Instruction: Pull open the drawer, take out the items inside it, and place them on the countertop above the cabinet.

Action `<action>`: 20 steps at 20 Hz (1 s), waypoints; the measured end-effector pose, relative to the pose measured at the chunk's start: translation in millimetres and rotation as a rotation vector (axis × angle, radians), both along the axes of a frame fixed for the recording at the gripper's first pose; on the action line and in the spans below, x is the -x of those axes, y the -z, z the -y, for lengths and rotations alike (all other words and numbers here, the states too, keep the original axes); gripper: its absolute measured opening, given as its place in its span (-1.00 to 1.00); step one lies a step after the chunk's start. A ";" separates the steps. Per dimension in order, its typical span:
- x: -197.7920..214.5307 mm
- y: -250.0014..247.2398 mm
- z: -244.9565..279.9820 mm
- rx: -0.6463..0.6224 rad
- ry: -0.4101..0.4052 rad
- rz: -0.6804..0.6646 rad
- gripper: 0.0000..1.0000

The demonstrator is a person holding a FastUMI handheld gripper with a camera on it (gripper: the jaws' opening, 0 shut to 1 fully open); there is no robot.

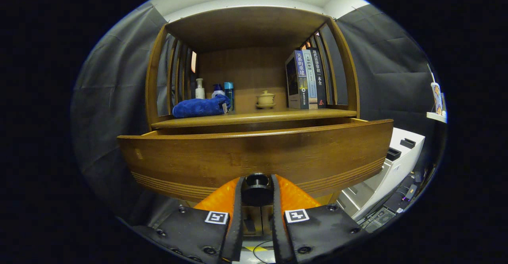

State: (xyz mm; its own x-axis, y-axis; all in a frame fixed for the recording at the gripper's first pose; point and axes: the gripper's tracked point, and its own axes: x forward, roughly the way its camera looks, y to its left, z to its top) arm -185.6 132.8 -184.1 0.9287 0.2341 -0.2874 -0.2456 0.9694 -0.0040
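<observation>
The gripper (256, 188) has its two fingers closed in on the round dark knob (256, 187) of the drawer (254, 157) — one finger pressing on each side of it, the gap between them no wider than the knob itself. The knob sits low on the middle of the drawer front, a curved wooden panel with fine grooves along its lower edge.

The drawer stands pulled out from the cabinet (254, 73), its front clearly forward of the countertop (254, 117) above it; what lies inside cannot be seen from this low angle.

On the countertop, to the left, a blue cloth (200, 107) lies rolled, and just behind it stand a white pump bottle (200, 88), a white bottle with a blue cap (217, 90) and a slim teal bottle (229, 93). Near the middle a small lidded tea cup (265, 98) rests on its saucer. To the right three books (306, 79) stand upright against the slatted side of the cabinet.

Beyond the drawer on the right, lower down, sits a white machine (391, 164) — and dark cloth hangs behind the cabinet on both sides.
</observation>
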 end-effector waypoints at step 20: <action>37.9 -45.2 0.3 -0.006 0.003 -0.031 0.34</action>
State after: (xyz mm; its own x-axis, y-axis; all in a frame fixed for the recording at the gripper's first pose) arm -223.5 132.5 -138.8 0.9202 0.2326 -0.3148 -0.2421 0.9702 0.0091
